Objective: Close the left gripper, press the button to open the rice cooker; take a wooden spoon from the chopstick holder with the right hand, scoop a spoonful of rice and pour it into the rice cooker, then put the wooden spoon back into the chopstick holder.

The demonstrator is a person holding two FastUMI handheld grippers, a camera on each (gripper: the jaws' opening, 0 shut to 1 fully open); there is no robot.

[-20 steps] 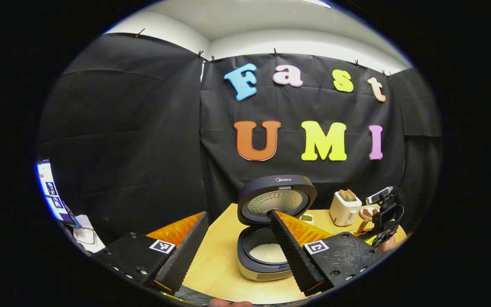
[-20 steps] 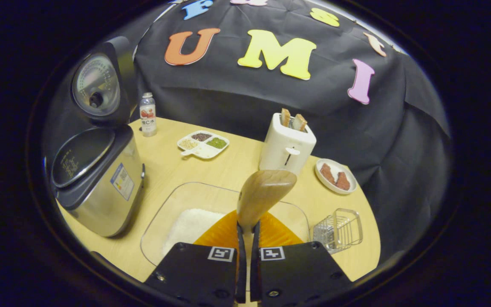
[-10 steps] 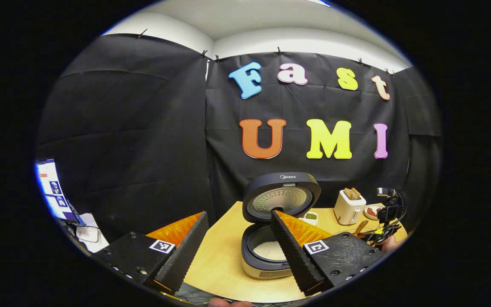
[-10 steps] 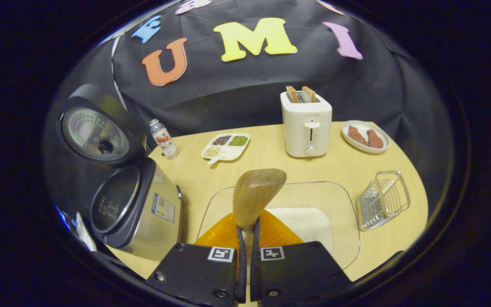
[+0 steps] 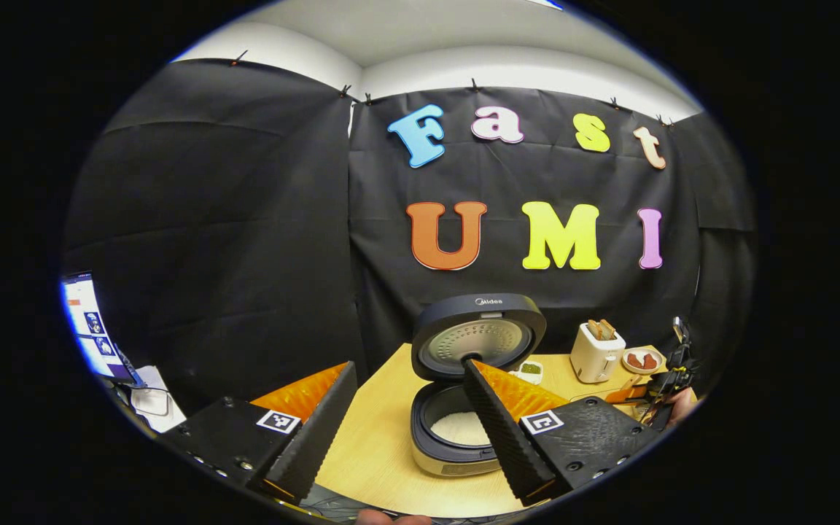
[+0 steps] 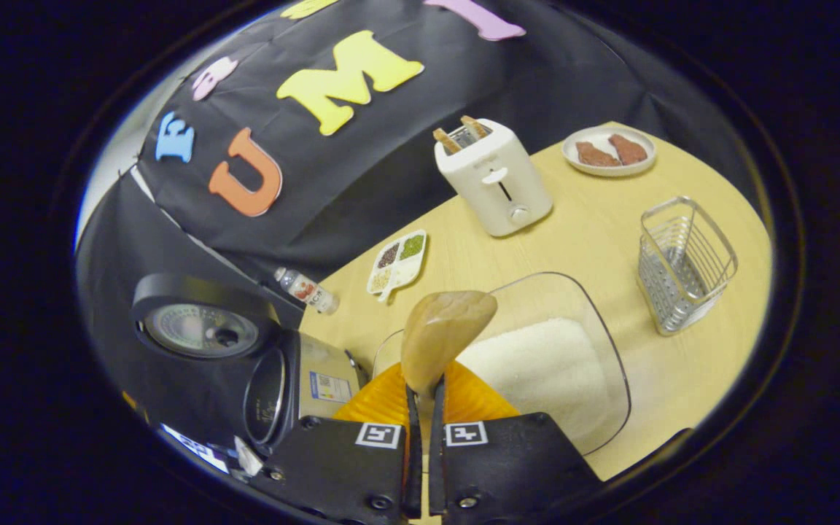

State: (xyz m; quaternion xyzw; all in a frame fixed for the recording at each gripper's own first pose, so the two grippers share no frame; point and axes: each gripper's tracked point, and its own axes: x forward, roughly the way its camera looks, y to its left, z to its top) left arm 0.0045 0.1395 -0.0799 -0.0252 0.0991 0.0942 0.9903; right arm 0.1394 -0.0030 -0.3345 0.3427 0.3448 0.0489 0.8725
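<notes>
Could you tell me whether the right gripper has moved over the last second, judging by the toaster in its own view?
Yes. The right gripper, shut on the wooden spoon, has rolled: the toaster now leans and sits higher, and the table slopes.

The wooden spoon (image 6: 443, 337) at centre had a smooth, satiny grain. The tabletop (image 6: 595, 219) was pale matt wood. Right of it, the chopstick holder (image 6: 685, 262) was shiny wire metal. The rice cooker (image 6: 296, 379), lower left, showed brushed steel under dark glossy plastic. The toaster (image 6: 496, 175) looked like smooth cream plastic, the rice dish (image 6: 573, 306) clear and glassy.
</notes>
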